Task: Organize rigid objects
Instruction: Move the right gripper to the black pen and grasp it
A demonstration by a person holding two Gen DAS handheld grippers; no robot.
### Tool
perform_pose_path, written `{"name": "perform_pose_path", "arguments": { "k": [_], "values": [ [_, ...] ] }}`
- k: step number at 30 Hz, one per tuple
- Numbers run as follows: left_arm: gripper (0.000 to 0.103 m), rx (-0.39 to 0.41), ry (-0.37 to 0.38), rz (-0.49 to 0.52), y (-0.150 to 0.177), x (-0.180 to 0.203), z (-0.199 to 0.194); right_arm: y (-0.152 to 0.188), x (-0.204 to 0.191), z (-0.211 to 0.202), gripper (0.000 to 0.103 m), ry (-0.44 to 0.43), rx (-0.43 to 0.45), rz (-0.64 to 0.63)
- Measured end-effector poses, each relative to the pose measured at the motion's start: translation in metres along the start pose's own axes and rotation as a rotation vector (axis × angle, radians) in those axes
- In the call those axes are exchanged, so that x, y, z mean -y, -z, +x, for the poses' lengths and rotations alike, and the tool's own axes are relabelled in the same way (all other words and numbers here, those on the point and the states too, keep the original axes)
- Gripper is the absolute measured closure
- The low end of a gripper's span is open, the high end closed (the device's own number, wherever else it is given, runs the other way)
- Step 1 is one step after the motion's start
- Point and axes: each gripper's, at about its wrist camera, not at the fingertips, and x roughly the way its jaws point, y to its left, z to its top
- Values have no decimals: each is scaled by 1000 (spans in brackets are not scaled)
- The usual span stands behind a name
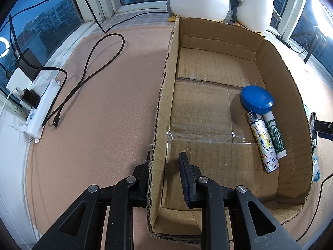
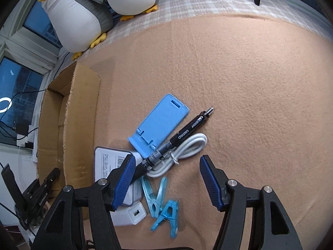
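Left tongs [image 1: 164, 166] are clamped on the near left wall of the cardboard box [image 1: 164, 108], one finger outside, one inside. Likely bracing the box so it won't slide while things get dropped in.

Right tongs [image 2: 166, 175] stand apart, nothing gripped, pointing down over the clutter on the table [image 2: 260, 104] just beside the box's right wall. Nearest the jaws: two blue clothes pegs [image 2: 162, 204], a white charger plug [image 2: 136, 213], and a white labelled flat box [image 2: 108, 162]. Between the fingers and beyond: a black pen [image 2: 183, 135] lying across a tied white cable [image 2: 183, 152], its lower end touching the left finger. Pen looks like the next pick. Behind it, a blue phone stand [image 2: 158, 123].

Already in the box, against the right wall: a patterned lighter [image 1: 262, 143] and a white-green tube [image 1: 275, 135] side by side, and a blue round lid [image 1: 257, 99] at their far ends. Sorting partly done.

Far back: plush penguins [image 2: 81, 20] by the window.
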Motion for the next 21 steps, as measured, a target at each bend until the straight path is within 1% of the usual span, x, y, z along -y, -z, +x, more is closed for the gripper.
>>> {"name": "perform_pose_path", "arguments": {
  "k": [1,3,5,6,8,13,15,17,18,21],
  "values": [
    [79,0,0,0,0,0,0,-1,-3,1,47,6,-1,-19],
    [79,0,2,-1,0,0,0,-4,-8,1,58,29,-3,-59],
    [79,0,3,-2,0,0,0,-5,-9,2,61,43,-8,-83],
    [79,0,2,-1,0,0,0,-6,-9,2,69,61,-8,-92],
    [79,0,3,-1,0,0,0,-7,-7,2,76,93,-4,-117],
    [79,-1,2,-1,0,0,0,-8,8,-1,80,187,24,-163],
    [79,-1,2,-1,0,-1,0,-14,18,-3,80,202,31,-152],
    [79,-1,2,0,0,-1,0,-20,26,-5,80,250,50,-154],
    [79,0,3,-1,0,-1,0,-21,30,-6,80,252,53,-151],
    [79,-1,1,-1,0,-1,0,-27,45,-13,79,191,48,-119]
  ]
}}
